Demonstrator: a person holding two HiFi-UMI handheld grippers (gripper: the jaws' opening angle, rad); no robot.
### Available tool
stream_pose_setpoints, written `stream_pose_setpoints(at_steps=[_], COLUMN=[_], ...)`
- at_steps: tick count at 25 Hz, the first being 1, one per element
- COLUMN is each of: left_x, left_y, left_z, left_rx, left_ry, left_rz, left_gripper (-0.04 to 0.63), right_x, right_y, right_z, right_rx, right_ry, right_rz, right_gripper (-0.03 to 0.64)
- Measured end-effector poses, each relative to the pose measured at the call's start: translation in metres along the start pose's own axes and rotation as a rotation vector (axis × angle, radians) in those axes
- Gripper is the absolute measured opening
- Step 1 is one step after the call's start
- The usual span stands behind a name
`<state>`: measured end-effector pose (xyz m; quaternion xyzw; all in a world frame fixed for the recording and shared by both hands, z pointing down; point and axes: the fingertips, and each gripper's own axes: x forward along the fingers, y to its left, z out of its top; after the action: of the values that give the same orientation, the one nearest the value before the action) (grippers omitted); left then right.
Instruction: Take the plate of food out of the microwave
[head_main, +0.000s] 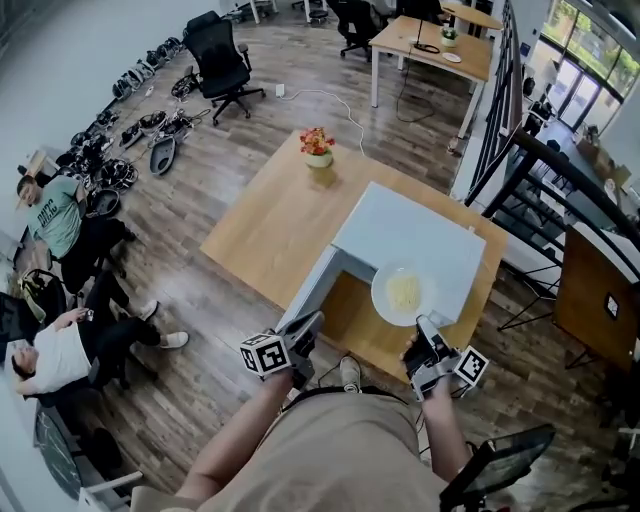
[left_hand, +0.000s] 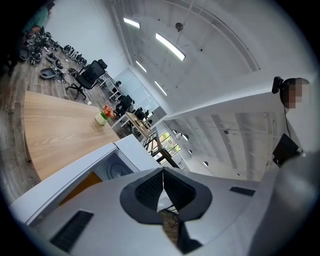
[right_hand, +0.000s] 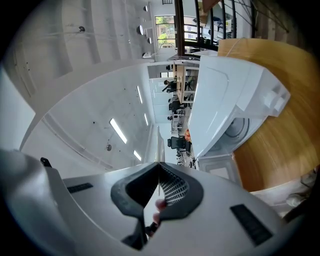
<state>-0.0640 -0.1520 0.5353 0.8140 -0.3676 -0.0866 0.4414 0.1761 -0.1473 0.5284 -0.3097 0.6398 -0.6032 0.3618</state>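
**A:** Nearest the camera, how did the two grey hand-held grippers stand?

**B:** Both were closed. The left gripper (head_main: 311, 321) was pinched fully together on nothing, hanging at the near end of the flat light grey microwave door (head_main: 312, 285), which stood swung open. The right gripper (head_main: 425, 326) was likewise closed and empty. Its tips were just beside the near rim of the round white plate (head_main: 378, 292); whether they touched it I could not tell.

**A:** And the plate itself?

**B:** It carried a pale yellow heap of food (head_main: 403, 292). It showed at the near front edge of the boxy light grey microwave (head_main: 415, 232), overlapping the top as seen from the head view. I could not tell whether it rested on that top or jutted from the opening.

**A:** So how far along was the job?

**B:** The door was open, so that step looked done. The plate seemed at least partly clear of the cavity, yet neither gripper held it, and it was not down on the light wooden table (head_main: 265, 232). To my mind, what was left was to grip it and set it on bare wood. That could perhaps be to the left, short of the small vase of red flowers (head_main: 318, 150) at the far corner.
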Motion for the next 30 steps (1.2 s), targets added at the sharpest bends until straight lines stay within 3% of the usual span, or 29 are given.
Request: stream_pose_setpoints(at_steps=[14,22,30], left_x=[0.023,0.041,0.042], left_y=[0.0,0.018,0.037], left_z=[-0.009,-0.027,-0.045], left_rx=[0.026,0.023,0.066], left_ry=[0.037,0.12,0.192], left_rz=[-0.026,-0.037,-0.009], left_gripper=[0.005,0.005,0.005], right_x=[-0.016,-0.022,-0.035], right_y=[-0.015,-0.036,-0.069], right_z=[0.007,0.007,0.002], right_rx=[-0.019,-0.031,-0.009], right_ry=[-0.034,-0.045,-0.073], right_rz=[-0.033,-0.074,-0.144], right_gripper=[0.012,0.012,0.012])
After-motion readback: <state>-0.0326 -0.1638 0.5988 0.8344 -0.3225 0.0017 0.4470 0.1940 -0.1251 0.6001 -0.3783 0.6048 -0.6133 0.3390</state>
